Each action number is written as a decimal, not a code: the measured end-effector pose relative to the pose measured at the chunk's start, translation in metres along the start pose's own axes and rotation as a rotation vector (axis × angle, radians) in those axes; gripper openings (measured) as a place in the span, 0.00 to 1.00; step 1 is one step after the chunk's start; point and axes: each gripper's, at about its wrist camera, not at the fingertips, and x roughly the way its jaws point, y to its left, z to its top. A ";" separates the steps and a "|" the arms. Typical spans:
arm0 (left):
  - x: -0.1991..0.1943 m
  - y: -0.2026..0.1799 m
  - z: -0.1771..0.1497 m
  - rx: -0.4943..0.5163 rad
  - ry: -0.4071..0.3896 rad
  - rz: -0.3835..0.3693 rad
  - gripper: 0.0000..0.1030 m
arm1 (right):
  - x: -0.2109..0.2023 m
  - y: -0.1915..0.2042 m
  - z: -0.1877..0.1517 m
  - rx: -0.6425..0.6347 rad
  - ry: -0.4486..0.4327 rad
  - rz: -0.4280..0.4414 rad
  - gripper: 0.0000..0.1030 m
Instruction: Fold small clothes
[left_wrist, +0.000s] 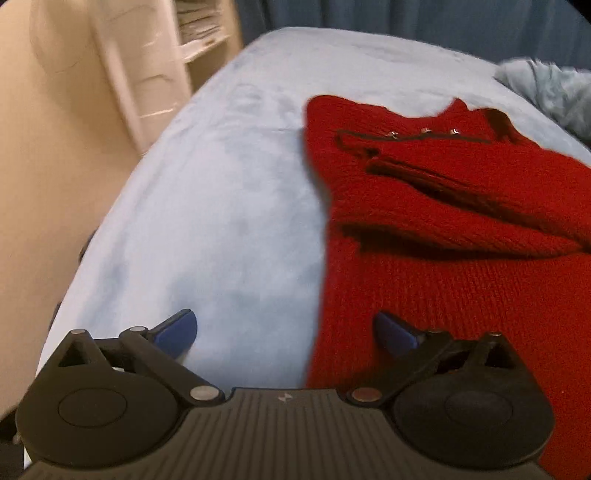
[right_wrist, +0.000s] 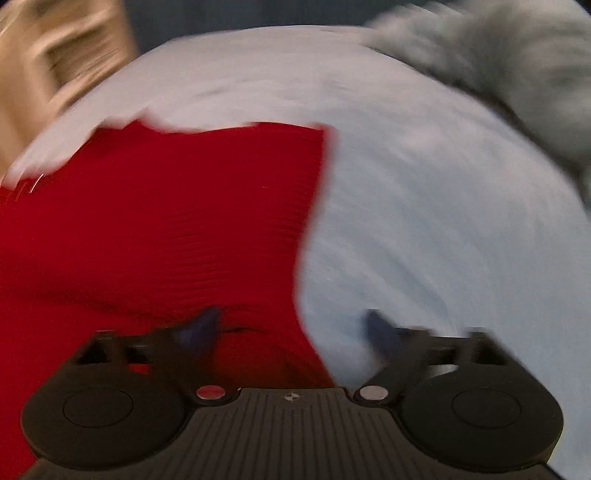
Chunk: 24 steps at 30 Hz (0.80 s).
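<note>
A red knitted sweater (left_wrist: 443, 229) lies on a pale blue bed cover (left_wrist: 221, 206), with a sleeve folded across its body and small metal studs near the collar. My left gripper (left_wrist: 286, 328) is open and empty, straddling the sweater's left edge near its hem. The sweater also shows in the right wrist view (right_wrist: 166, 221), which is blurred. My right gripper (right_wrist: 291, 332) is open and empty, straddling the sweater's right edge near its hem.
A beige wall and white shelving (left_wrist: 147, 66) stand left of the bed. A grey-blue fluffy blanket (right_wrist: 517, 74) lies at the far right of the bed cover (right_wrist: 443, 203). Dark blue curtains (left_wrist: 406, 14) hang behind.
</note>
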 end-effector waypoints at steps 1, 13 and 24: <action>-0.008 0.002 -0.001 0.005 0.014 0.000 1.00 | -0.011 -0.001 -0.003 -0.003 0.008 -0.013 0.84; -0.169 -0.035 -0.104 0.027 0.108 -0.039 1.00 | -0.228 0.046 -0.149 -0.169 -0.014 0.052 0.84; -0.312 -0.082 -0.151 0.151 0.009 -0.072 1.00 | -0.359 0.112 -0.217 -0.328 -0.173 0.144 0.84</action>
